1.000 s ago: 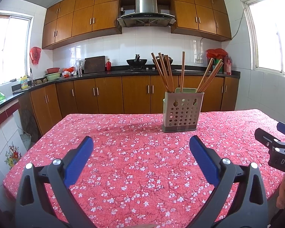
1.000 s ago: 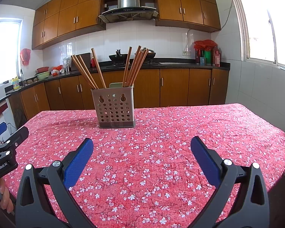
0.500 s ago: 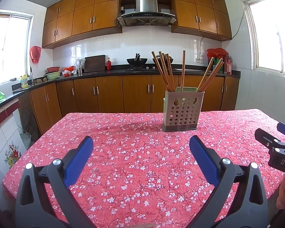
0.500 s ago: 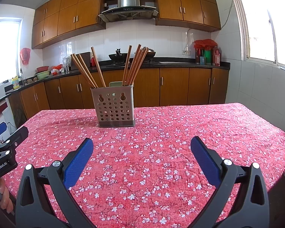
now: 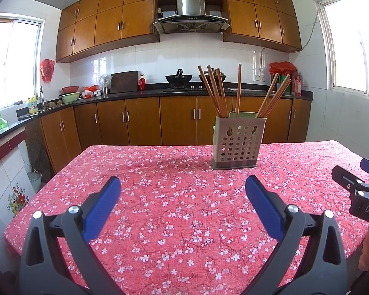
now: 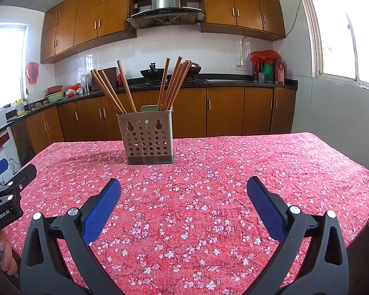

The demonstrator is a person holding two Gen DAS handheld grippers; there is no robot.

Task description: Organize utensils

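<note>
While the chopsticks are being kept upright in the holder, fanned out to left and right above its rim, the task appears, as a judgement, either finished or not yet begun, since no loose utensil is being shown on the cloth.

The holder is standing on the table toward its far side: right of centre in the left wrist view, left of centre in the right wrist view.

The main risk is being judged as tipping. The holder looks light and perforated, and the sticks are leaning outward, so a pad catching a slanted stick could lever the whole holder over or scatter the bundle. A grasp closed on several sticks at once could also drag the neighbours out. The cloth is wrinkled, so a pushed holder might snag rather than slide.

The left gripper is being held spread wide with nothing between its blue pads, low in the frame and well short of the holder, which is lying ahead and slightly right of it. The right gripper is likewise being held wide apart and empty, with the holder ahead and to its left, well apart from it. Each gripper is being glimpsed at the other view's edge.
</note>
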